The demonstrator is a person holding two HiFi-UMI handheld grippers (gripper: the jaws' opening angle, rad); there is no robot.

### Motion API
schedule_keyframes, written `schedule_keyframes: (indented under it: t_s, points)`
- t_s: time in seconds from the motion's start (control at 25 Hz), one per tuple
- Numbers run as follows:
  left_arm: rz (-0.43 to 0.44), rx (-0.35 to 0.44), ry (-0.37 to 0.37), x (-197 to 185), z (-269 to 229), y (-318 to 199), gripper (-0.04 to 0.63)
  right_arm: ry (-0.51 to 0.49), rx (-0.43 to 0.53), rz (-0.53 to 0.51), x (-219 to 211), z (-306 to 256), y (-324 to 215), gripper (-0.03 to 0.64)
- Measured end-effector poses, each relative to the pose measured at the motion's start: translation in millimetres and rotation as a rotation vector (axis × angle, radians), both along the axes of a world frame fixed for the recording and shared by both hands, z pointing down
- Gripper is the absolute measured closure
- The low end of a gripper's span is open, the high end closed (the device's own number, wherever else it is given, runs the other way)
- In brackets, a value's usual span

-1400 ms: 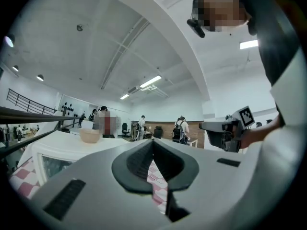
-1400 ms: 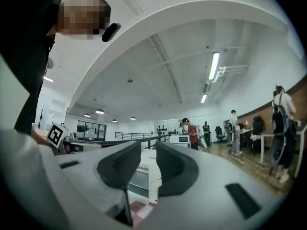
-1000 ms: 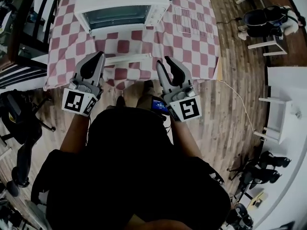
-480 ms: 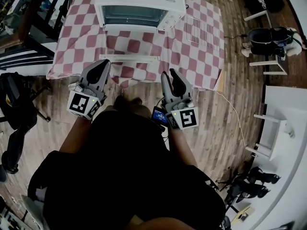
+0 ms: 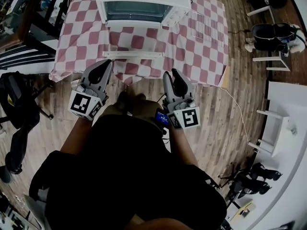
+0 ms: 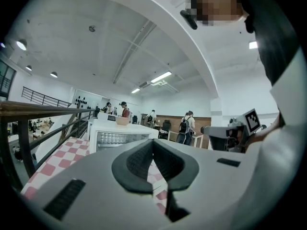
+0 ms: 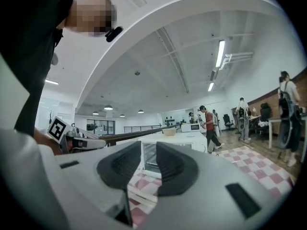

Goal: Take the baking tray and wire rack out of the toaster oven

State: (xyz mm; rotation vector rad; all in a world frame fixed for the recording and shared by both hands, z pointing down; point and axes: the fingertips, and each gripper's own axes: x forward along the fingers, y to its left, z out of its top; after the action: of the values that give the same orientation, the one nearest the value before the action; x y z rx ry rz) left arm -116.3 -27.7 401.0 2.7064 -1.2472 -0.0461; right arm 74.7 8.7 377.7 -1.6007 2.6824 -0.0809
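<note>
The white toaster oven [image 5: 144,1] stands at the far side of the red-and-white checked table [image 5: 76,42], its front facing me. A white bar [image 5: 133,54] lies across the cloth in front of it, apparently the handle of the lowered glass door. The wire rack [image 5: 204,25] lies flat on the cloth, right of the oven. I cannot make out the baking tray. My left gripper [image 5: 105,63] [image 6: 153,145] hangs at the table's near edge, shut and empty. My right gripper [image 5: 172,74] [image 7: 148,150] is off that edge over the floor, jaws slightly apart, empty.
Dark chairs [image 5: 19,42] and a black office chair [image 5: 17,104] stand left of the table. White stools [image 5: 268,59] and a white table [image 5: 283,123] are at the right, with a cable [image 5: 240,104] across the wooden floor. People [image 7: 207,126] walk in the background.
Both grippers have drawn back from the table toward me and sunk a little. Their jaws have not changed. The oven, bar and rack have not moved.
</note>
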Motion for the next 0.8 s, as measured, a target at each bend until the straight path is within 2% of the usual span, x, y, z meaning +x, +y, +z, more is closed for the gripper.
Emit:
schedule_keyframes:
  t_s: [0.16, 0.28, 0.48, 0.68, 0.8]
  points:
    - [-0.008, 0.006, -0.004, -14.0, 3.6, 2.9, 0.601, -0.021, 0.008, -0.054, -25.6, 0.2, -4.8, 0.517]
    - [-0.029, -0.001, 0.029, -19.6, 2.8, 1.7, 0.601, -0.015, 0.010, -0.072, -35.3, -3.3, -2.4, 0.517]
    - [-0.038, 0.039, 0.054, -20.9, -9.0, 2.9, 0.601, -0.033, 0.031, -0.103, -43.4, -18.0, 2.0, 0.516]
    - [-0.042, 0.047, 0.065, -23.9, -15.2, 6.4, 0.601, -0.126, -0.003, -0.152, -52.9, -22.1, -4.8, 0.516]
    - [-0.045, 0.037, 0.059, -28.8, -9.8, 3.3, 0.601, -0.281, -0.075, -0.181, -56.0, -12.3, -21.3, 0.515]
